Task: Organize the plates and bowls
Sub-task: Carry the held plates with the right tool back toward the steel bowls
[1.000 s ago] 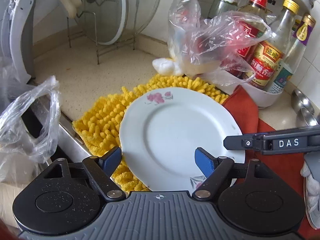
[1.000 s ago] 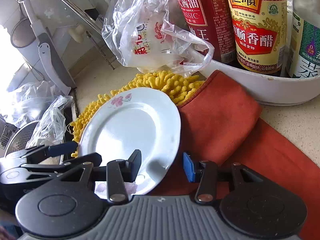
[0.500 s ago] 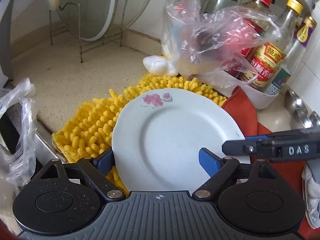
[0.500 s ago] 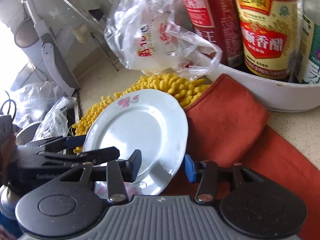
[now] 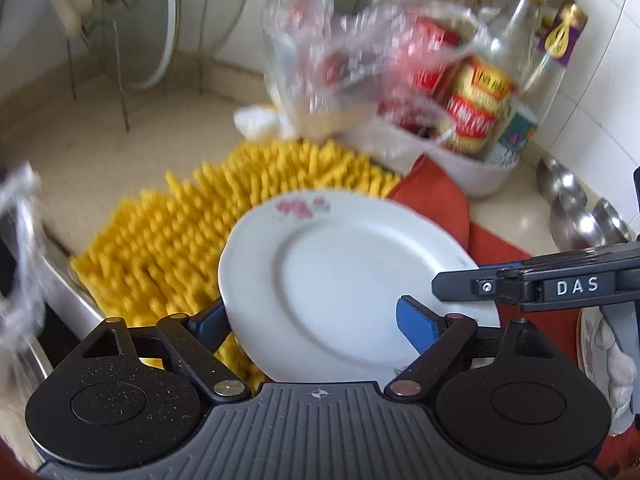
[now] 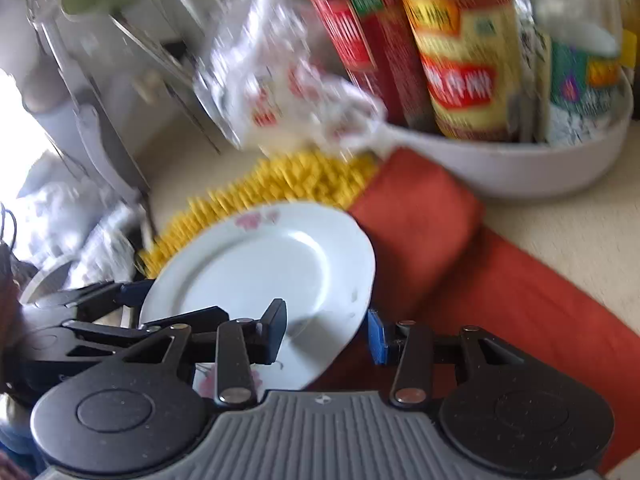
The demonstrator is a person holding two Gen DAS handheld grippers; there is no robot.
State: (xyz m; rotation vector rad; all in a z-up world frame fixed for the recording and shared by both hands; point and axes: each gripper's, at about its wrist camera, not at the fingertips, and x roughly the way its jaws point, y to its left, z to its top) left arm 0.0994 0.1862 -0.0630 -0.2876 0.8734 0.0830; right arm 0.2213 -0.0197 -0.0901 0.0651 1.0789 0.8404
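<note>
Pinching the plate (image 6: 256,272) rim, right tongs (image 6: 326,330) have it; left tongs (image 5: 316,320), spread and closing around its near edge, should grip before lifting off the yellow mat (image 5: 168,236).

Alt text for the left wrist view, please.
A white plate lies between the closing left tongs, over a yellow mat and red cloth. The right tongs reach in; bottles stand behind.

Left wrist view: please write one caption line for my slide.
Left gripper, jaws closing, straddles a white floral plate over a yellow mat.
</note>
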